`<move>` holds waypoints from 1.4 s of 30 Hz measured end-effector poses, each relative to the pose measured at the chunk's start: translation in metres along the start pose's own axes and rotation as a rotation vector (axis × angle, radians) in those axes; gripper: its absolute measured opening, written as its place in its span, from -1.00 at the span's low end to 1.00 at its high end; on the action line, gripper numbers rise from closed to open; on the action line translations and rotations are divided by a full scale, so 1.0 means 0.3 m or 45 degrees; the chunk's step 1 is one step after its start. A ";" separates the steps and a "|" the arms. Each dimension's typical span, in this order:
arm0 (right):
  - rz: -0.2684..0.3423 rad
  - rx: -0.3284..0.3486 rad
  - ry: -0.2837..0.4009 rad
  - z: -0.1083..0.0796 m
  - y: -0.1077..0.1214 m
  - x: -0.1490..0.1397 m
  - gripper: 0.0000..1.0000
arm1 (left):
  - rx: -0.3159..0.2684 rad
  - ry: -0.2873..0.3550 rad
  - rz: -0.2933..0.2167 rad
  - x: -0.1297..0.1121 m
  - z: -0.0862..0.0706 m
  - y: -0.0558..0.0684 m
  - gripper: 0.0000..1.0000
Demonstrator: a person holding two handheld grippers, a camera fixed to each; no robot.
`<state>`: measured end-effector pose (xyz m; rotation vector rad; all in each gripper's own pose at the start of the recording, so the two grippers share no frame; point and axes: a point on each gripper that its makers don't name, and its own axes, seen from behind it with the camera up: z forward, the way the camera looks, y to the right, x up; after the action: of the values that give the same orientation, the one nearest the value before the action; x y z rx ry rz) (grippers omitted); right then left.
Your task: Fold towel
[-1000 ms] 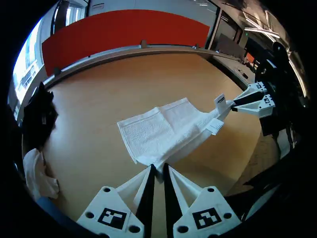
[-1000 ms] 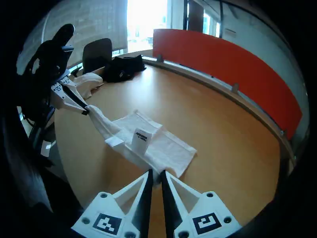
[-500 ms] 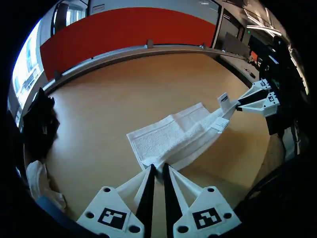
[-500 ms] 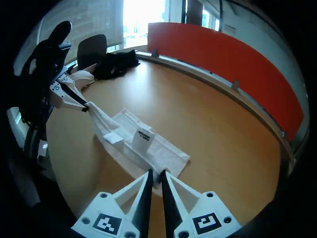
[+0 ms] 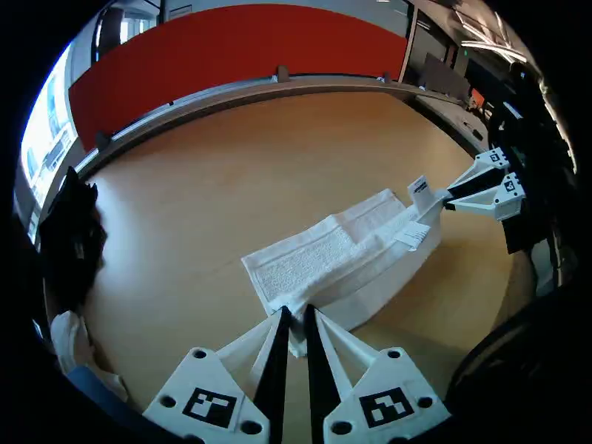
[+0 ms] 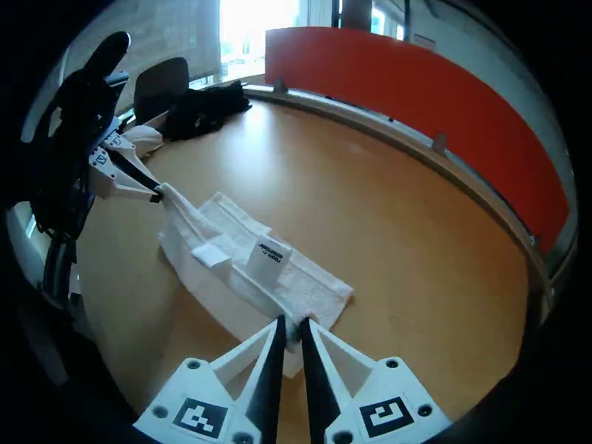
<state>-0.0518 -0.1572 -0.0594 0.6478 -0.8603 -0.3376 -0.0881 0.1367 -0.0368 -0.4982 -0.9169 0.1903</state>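
A white towel (image 5: 348, 255) lies partly folded on the wooden table (image 5: 222, 185), its near edge lifted off the wood between two grippers. In the left gripper view my left gripper (image 5: 294, 325) is shut on one corner of the towel. My right gripper (image 5: 444, 198) pinches the other corner at the right, by a white label tag. In the right gripper view my right gripper (image 6: 290, 333) is shut on its towel (image 6: 244, 263) corner. The left gripper (image 6: 157, 194) holds the far corner at the left.
A red partition (image 5: 222, 52) runs along the table's far edge. A black bag (image 6: 203, 107) and a white cloth (image 6: 140, 137) lie at one end of the table, by a dark chair (image 6: 159, 85). A person in dark clothes stands behind the grippers.
Both grippers have carried the lifted edge of the towel forward over the rest. The flat part of the towel now looks narrower and the held edge hangs lower.
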 end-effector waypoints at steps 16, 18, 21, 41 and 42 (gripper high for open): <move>0.017 -0.012 -0.092 0.114 0.037 -0.048 -0.69 | 0.030 -0.061 0.022 -0.037 0.162 -0.041 -0.69; 0.021 -0.014 -0.100 0.125 0.037 -0.055 -0.68 | 0.033 -0.067 0.017 -0.044 0.177 -0.043 -0.69; 0.027 -0.022 -0.105 0.140 0.042 -0.060 -0.67 | 0.034 -0.073 0.009 -0.052 0.193 -0.043 -0.69; 0.038 -0.100 -0.119 0.199 0.098 -0.079 0.04 | 0.098 -0.094 0.036 -0.058 0.248 -0.104 -0.28; 0.039 -0.105 -0.118 0.200 0.103 -0.077 0.12 | 0.103 -0.095 0.038 -0.058 0.249 -0.109 -0.23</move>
<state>-0.1127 -0.1450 -0.0242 0.5455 -0.9388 -0.3760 -0.1598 0.1266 0.0046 -0.4327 -0.9708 0.2734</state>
